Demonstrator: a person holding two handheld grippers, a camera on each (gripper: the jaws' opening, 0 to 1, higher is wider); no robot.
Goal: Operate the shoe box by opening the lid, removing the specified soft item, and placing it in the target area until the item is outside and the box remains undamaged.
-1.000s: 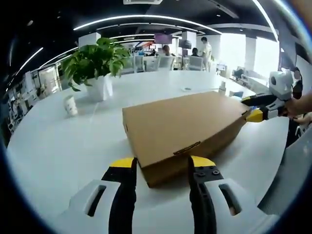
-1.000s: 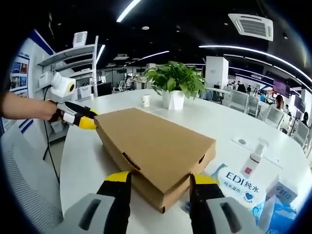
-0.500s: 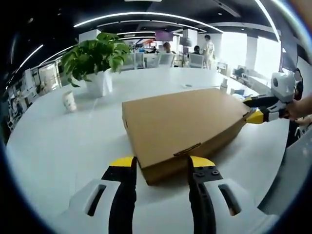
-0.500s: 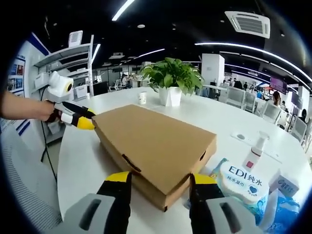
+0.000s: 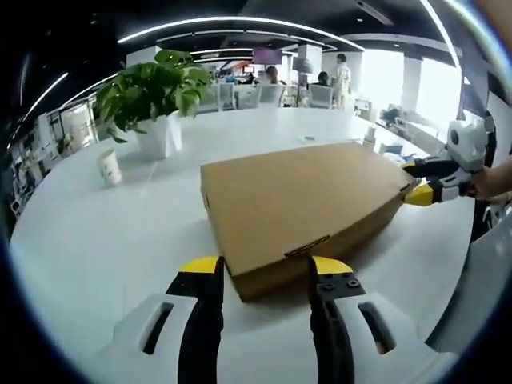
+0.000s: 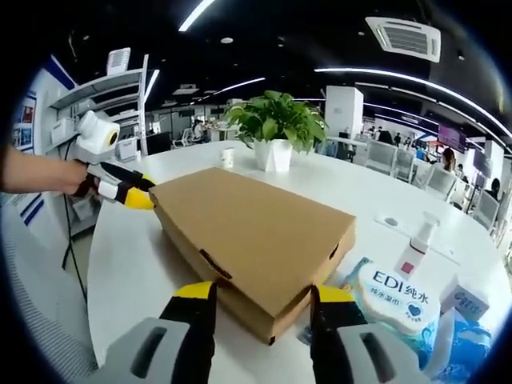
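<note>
A flat brown cardboard shoe box (image 5: 304, 200) lies with its lid down on the white table (image 5: 96, 240). My left gripper (image 5: 266, 270) is open, its yellow-tipped jaws standing either side of the box's near corner. At the box's far right corner is my right gripper (image 5: 416, 180), held by a hand. In the right gripper view the same box (image 6: 256, 224) runs away from me. My right gripper (image 6: 264, 294) is open there, astride the box's near corner. The left gripper (image 6: 142, 190) sits at the box's far left corner. The soft item is hidden inside.
A potted plant (image 5: 156, 100) and a paper cup (image 5: 108, 166) stand at the back of the table. Just right of the box are a wet-wipes pack (image 6: 392, 292), a spray bottle (image 6: 416, 248) and a small carton (image 6: 472, 300). People sit far behind.
Both views have drifted slightly with the hands. The box stays closed and in place, and both grippers keep their spots at its opposite corners.
</note>
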